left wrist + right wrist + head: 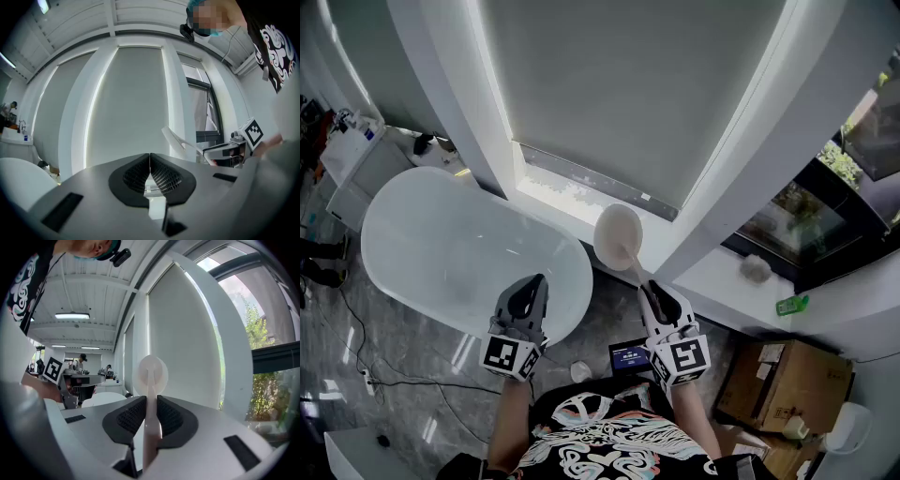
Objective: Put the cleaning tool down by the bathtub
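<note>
Head view first: the right tool is clamped on the handle of the scrubber. Its round head is thrust up and away toward the window ledge. The bathtub lies off to the scrubber's left. The left tool hovers over the tub's near end, so it's closer to the tub but carries nothing. Between the tub's end and the right tool there's a strip of bare floor, which looks like the landing spot. A small dark device and a cardboard box crowd the near and right sides.

Left gripper view: the jaws are pressed together, with nothing between them. The scrubber shows edge-on off to the right.

Right gripper view: both pads pinch the handle. Its long axis runs straight out along the jaws, with the disc head beyond the tips. The tub's white curve sits low and left, so the drop likely wants a swing left and down.
</note>
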`<state>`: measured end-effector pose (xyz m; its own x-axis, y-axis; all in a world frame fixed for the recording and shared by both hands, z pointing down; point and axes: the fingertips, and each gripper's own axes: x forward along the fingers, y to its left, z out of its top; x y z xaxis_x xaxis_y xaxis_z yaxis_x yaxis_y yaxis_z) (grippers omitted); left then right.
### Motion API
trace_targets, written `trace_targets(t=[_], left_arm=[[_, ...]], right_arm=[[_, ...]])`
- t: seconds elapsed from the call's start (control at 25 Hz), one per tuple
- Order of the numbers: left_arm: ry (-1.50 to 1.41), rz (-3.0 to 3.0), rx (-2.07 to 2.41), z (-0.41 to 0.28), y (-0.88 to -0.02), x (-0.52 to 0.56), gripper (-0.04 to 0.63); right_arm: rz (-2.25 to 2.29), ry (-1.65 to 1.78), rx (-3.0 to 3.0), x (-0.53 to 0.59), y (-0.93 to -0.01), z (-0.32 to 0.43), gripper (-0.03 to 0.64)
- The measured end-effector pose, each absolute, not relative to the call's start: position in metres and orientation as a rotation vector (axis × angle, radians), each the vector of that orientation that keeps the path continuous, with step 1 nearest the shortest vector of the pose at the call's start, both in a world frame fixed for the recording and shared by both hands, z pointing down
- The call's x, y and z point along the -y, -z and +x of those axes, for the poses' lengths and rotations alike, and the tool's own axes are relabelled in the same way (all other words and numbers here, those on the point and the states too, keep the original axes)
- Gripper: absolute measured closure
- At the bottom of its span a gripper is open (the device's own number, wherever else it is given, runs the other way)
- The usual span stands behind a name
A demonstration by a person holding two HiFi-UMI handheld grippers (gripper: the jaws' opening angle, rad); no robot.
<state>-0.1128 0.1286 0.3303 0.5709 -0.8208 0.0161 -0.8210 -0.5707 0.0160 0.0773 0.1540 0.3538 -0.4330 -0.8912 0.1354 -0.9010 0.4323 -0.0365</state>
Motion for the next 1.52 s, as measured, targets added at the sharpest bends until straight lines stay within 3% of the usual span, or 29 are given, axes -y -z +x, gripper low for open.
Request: trace_targets(t=[0.28, 0.8, 1.52], left_arm=[[-0.003, 2.779, 1.444, -0.045, -0.299, -0.2, 0.578], [-0.002, 2.777, 1.469, 0.006, -0.296, -0.283, 0.578], [-0.052, 2.773, 1.5, 0.012, -0.296, -0.288, 0.578]], right_arm=[[1.621, -0.186, 2.582, -0.253, -0.334, 0.132, 0.526], [1.684, -0.255, 2.735, -0.326, -0.32, 0.196, 0.526], [1.665, -0.348, 2.792, -0.316, -0.323, 0.194, 0.526]])
